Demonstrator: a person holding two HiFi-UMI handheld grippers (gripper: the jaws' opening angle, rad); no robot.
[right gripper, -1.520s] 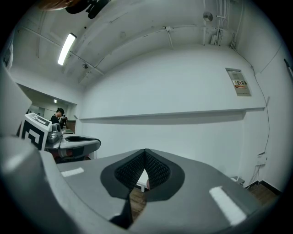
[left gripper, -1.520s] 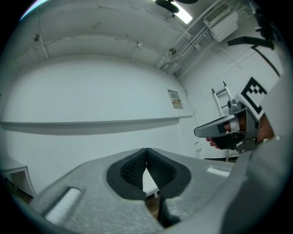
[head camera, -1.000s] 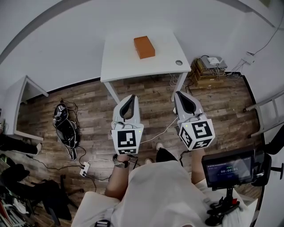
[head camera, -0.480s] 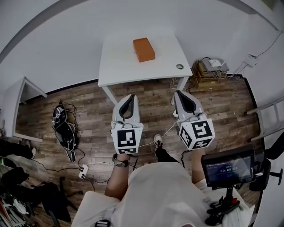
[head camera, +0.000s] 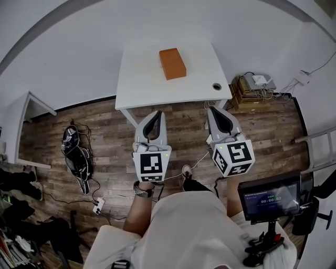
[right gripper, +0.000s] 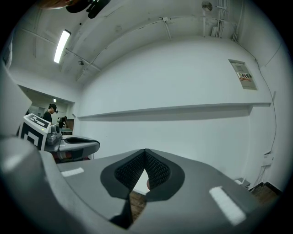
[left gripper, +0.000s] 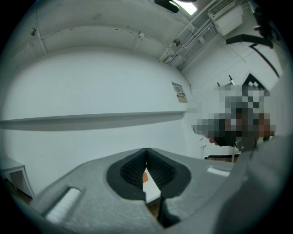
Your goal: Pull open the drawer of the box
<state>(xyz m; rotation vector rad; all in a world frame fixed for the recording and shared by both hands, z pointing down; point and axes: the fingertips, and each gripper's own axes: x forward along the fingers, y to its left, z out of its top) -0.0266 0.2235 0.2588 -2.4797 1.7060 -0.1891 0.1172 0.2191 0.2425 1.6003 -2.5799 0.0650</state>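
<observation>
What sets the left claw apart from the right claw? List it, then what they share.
The left claw shows one cube face squarely; the right claw is rolled, showing two. The right claw points at the table's holed corner, the left at its front edge. Both shut, empty, short of the orange box.

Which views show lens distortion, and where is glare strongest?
Head view: fisheye bends the white table; the orange box is sharp. Left gripper view: a ceiling lamp glares at the top. Right gripper view: dark round corners, a bright tube light.
</observation>
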